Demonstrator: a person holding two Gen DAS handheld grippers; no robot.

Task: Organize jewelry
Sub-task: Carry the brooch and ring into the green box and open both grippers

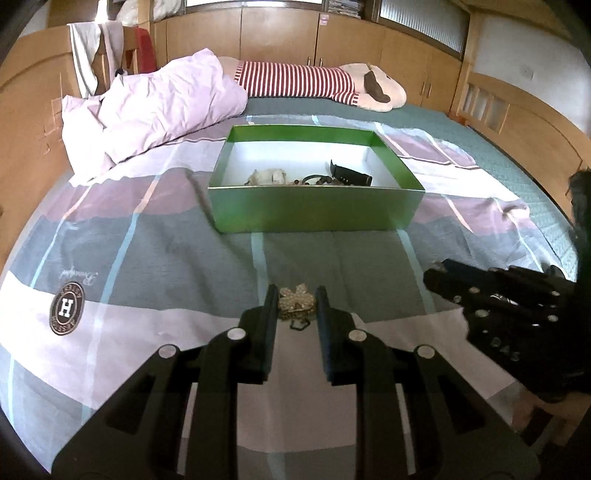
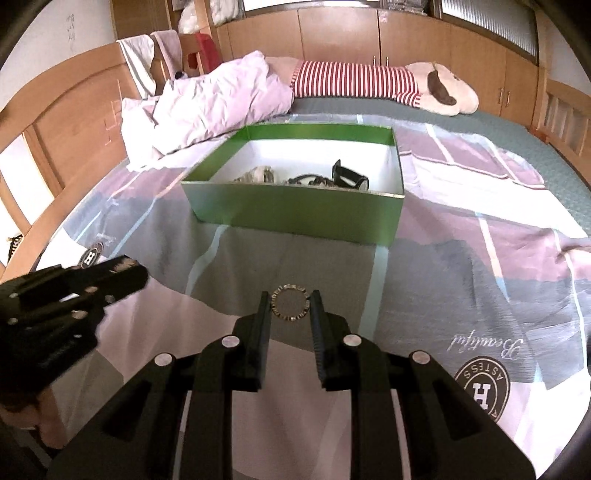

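Left wrist view: left gripper (image 1: pixel 297 300) low over the bedspread (image 1: pixel 147 251), fingers clamped on a gold flower-shaped brooch (image 1: pixel 297 302). Brooch sits between the two fingertips, touching both pads; a small dark piece hangs under it. Right wrist view: right gripper (image 2: pixel 290 304) holds a ring-shaped bracelet (image 2: pixel 290 303) between its fingertips, both fingers against its rim, hoop seen face-on. Cannot tell if either piece is lifted off the cloth or resting on it.

Each gripper shows up in the other's camera: right gripper at the right edge of the left view, left gripper at the lower left of the right view. They sit side by side, apart, not touching.

Bedspread is striped grey, mauve and white, with a round "H" logo patch (image 1: pixel 67 308) to the left of the left gripper and another (image 2: pixel 482 388) right of the right gripper.

Farther on, middle of the bed: open green box (image 1: pixel 314 212) with white inside, upright, well apart from both grippers. Inside, near the front wall: a pale cream piece (image 1: pixel 267 176) at left, dark beaded items in the middle, a black strap-like item (image 1: pixel 351 174) at right. Details too small to name.

Beyond the box: crumpled pink duvet (image 1: pixel 155 107) at left, a long plush toy (image 1: pixel 314 83) in a red-white striped top lying across the far end. Wooden cabinets (image 1: pixel 277 33) behind the bed.
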